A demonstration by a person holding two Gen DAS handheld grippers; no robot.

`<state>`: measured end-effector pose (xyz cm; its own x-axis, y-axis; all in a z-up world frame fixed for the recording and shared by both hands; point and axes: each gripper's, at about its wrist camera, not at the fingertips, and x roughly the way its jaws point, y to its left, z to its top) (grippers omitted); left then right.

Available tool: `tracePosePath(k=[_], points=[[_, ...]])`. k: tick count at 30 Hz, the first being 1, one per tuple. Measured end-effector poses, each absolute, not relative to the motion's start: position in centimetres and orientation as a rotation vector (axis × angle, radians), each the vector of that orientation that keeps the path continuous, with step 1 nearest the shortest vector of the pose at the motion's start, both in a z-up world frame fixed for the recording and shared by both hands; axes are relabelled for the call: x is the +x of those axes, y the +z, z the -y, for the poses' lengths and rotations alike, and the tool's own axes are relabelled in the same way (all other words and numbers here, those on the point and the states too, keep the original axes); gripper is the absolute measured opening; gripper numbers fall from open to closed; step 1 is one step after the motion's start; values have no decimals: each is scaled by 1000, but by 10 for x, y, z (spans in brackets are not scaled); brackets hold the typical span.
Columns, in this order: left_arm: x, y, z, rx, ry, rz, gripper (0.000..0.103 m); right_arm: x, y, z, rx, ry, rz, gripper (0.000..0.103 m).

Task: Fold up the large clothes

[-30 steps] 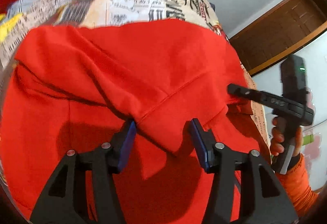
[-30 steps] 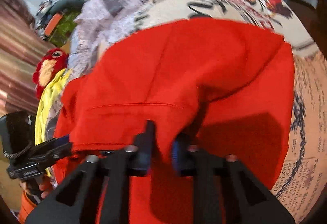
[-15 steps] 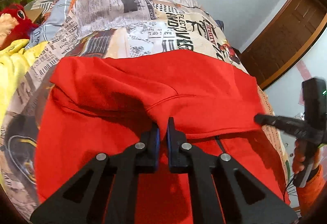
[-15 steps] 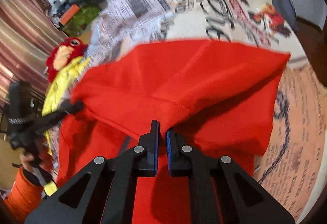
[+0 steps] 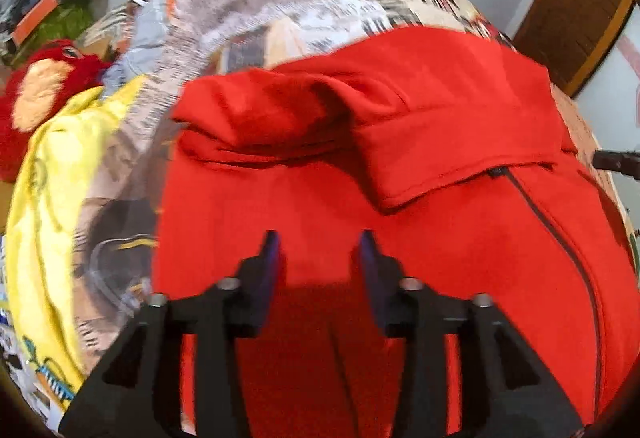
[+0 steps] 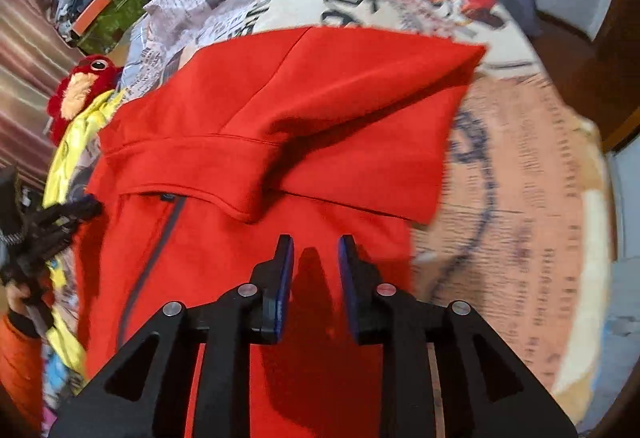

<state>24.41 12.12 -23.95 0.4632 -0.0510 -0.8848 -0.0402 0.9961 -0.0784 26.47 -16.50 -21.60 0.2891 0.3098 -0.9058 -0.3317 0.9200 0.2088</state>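
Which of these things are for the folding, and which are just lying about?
Job: red jacket, left claw, right claw.
Lying about: yellow cloth, red plush toy, printed bedcover.

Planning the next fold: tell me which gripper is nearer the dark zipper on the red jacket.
Left, narrowly. The zipper runs just right of the left gripper; in the right wrist view it lies further left of the right gripper. Both jaws are opening, empty.

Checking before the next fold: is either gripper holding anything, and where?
Nothing. Left gripper and right gripper are opening, clear of the red jacket.
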Motion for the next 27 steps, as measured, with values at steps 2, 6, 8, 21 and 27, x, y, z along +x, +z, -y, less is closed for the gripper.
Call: tracePosePath(k=[2, 6, 8, 21, 27], points=[[238, -229, -135, -119, 19, -1066, 51, 262, -208, 170, -60, 409, -1175, 37], [238, -214, -170, -228, 88, -1033, 62, 259, -196, 185, -69, 361, -1110, 56], [244, -214, -191, -313, 108, -1024, 64, 266, -196, 192, -51, 341, -1104, 56], [335, -278, -280, -704, 88, -1069, 64, 345, -240, 211, 108, 258, -1177, 56], [367, -318, -290, -847, -4, -1105, 66, 381, -268, 214, 203, 261, -1206, 56]])
